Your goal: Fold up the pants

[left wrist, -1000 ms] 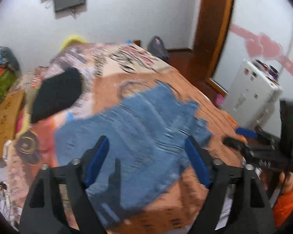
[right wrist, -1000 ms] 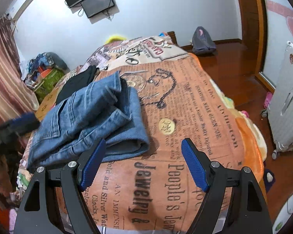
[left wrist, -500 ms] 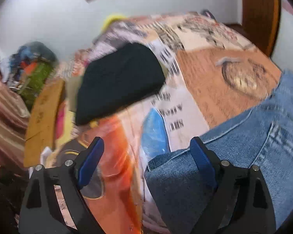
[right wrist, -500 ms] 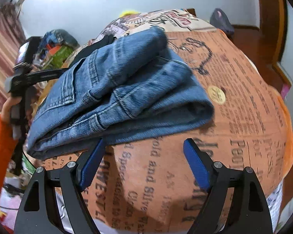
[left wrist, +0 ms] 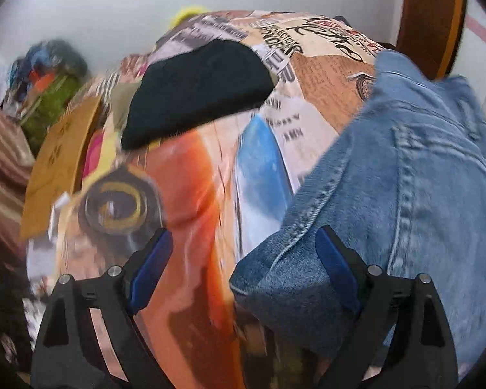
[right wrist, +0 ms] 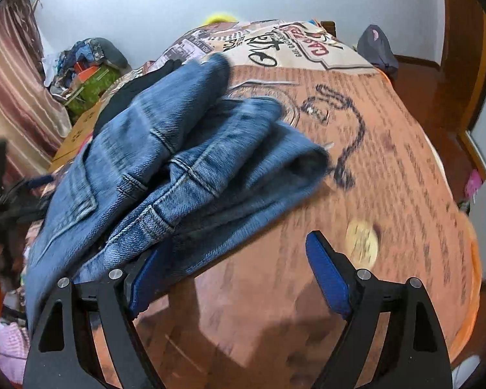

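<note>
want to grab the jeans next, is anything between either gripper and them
Nothing visible does. The left gripper is open at the near corner of the jeans; the right gripper is open at their near edge. The black garment lies beyond, apart from them.

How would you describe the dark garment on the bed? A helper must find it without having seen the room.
Start at the bed with the orange newspaper-print blanket. Beside the folded blue denim jeans, towards the side with the cardboard sheet, lies a flat, folded black cloth garment. It is plain, matte black with no visible stitching, unlike the seamed blue denim and the printed blanket.
</note>
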`<state>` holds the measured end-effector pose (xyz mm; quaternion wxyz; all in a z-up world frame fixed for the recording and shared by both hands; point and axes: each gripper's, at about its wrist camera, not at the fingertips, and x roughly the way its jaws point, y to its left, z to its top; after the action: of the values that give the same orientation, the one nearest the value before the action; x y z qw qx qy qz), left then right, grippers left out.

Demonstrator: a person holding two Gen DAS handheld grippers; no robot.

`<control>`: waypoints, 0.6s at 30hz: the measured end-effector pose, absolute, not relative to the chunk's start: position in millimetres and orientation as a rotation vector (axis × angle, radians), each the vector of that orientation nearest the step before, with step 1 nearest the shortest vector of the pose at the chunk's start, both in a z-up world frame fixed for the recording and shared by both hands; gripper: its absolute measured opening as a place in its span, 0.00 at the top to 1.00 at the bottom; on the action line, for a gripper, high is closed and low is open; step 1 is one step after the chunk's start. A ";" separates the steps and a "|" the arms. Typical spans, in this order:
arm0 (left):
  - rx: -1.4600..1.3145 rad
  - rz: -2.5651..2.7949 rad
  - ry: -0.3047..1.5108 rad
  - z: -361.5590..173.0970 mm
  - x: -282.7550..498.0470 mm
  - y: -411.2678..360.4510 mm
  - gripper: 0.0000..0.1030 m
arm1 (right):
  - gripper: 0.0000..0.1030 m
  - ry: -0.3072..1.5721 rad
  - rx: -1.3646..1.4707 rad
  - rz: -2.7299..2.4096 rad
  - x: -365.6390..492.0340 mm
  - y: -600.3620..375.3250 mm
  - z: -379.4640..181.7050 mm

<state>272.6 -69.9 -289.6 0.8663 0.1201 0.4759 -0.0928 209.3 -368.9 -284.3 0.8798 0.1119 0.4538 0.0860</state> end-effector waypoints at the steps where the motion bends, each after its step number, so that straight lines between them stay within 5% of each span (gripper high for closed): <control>1: 0.245 -0.195 0.997 -287.6 264.0 -69.4 0.14 | 0.19 0.944 0.233 0.177 212.4 -367.6 -283.1; 18: 0.099 -0.228 0.956 -246.6 231.9 -70.5 0.18 | 0.21 0.853 0.182 0.106 249.1 -389.6 -247.9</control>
<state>231.9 -70.5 -246.6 0.8804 0.0475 0.4589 -0.1096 249.1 -389.6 -247.9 0.9051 0.0881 0.4128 0.0515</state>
